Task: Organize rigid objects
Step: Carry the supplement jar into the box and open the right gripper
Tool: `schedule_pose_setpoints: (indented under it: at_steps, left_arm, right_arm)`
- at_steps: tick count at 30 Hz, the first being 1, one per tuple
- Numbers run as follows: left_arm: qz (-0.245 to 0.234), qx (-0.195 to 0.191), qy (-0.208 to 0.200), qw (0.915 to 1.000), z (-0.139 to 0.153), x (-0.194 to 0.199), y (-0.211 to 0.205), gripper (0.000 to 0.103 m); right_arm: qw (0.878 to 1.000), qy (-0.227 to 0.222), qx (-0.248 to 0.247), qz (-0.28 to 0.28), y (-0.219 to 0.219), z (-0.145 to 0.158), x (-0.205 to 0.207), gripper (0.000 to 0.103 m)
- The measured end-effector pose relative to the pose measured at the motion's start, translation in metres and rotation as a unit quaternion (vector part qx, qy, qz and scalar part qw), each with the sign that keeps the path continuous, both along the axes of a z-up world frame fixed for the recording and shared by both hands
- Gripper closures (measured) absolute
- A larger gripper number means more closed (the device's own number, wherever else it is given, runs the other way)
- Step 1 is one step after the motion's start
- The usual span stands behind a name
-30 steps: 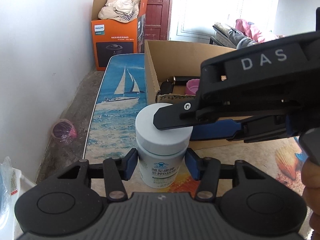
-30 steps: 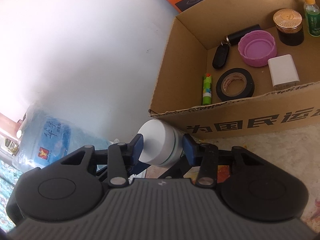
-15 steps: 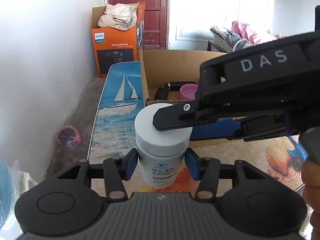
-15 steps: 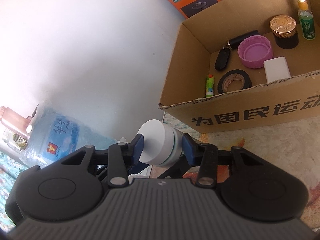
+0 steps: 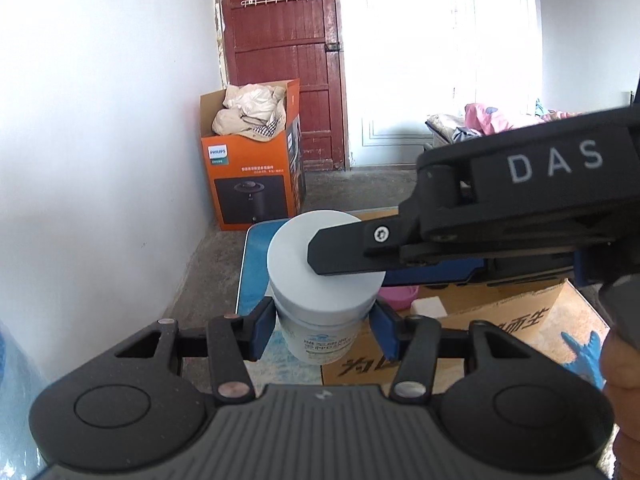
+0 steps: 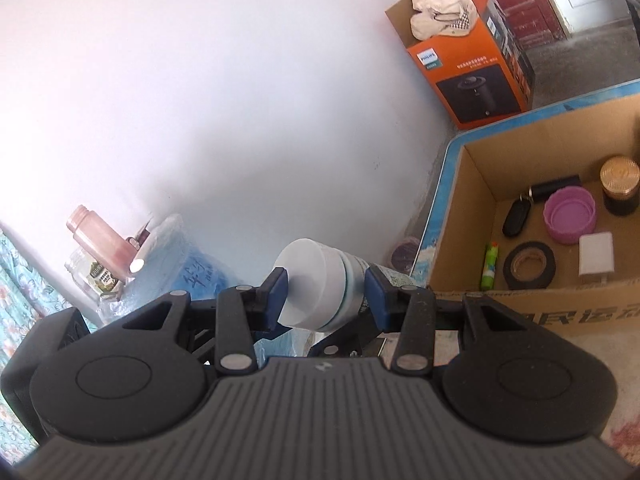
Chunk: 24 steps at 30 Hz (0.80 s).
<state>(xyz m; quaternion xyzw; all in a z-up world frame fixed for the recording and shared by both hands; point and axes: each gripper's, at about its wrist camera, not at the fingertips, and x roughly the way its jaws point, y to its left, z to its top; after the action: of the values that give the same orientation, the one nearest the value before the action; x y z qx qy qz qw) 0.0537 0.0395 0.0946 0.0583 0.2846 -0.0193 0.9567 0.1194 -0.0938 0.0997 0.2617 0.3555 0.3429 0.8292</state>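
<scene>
A white pill bottle (image 5: 324, 340) with a wide white cap (image 5: 296, 272) hangs in the air, gripped from two sides. My left gripper (image 5: 324, 326) is shut on its labelled body. My right gripper (image 6: 326, 296) is shut on the cap (image 6: 316, 280); in the left wrist view its black DAS-marked body (image 5: 552, 164) reaches in from the right over the cap. The open cardboard box (image 6: 460, 216) sits below and to the right. It holds a purple lid (image 6: 570, 216), a black tape roll (image 6: 530, 264) and a white charger block (image 6: 596, 258), among other things.
The box also contains a gold-lidded jar (image 6: 620, 188), a black key fob (image 6: 516, 218) and a green marker (image 6: 491, 266). An orange Philips carton (image 5: 252, 184) stands by the red door (image 5: 280, 60). A blue water jug (image 6: 188, 260) sits low at the left by the white wall.
Both grippers have risen together with the bottle between them. The box and the table have dropped lower in both views. Neither grip has changed.
</scene>
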Motion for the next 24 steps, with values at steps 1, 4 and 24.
schedule_pose_setpoints:
  at_steps: [1, 4, 24]
  left_arm:
    - [-0.005, 0.001, -0.004, 1.0, 0.005, 0.005, -0.005, 0.05]
    - [-0.028, -0.002, -0.014, 0.9995, 0.019, 0.026, -0.022, 0.05]
    - [-0.152, -0.058, 0.142, 0.9764, -0.078, 0.171, -0.139, 0.05]
  right_arm:
    - [1.0, -0.005, 0.0, -0.004, -0.006, 0.005, 0.003, 0.06]
    - [1.0, -0.015, -0.002, -0.021, -0.03, 0.02, 0.014, 0.06]
    - [0.983, 0.106, -0.014, -0.149, -0.191, -0.089, 0.093, 0.06]
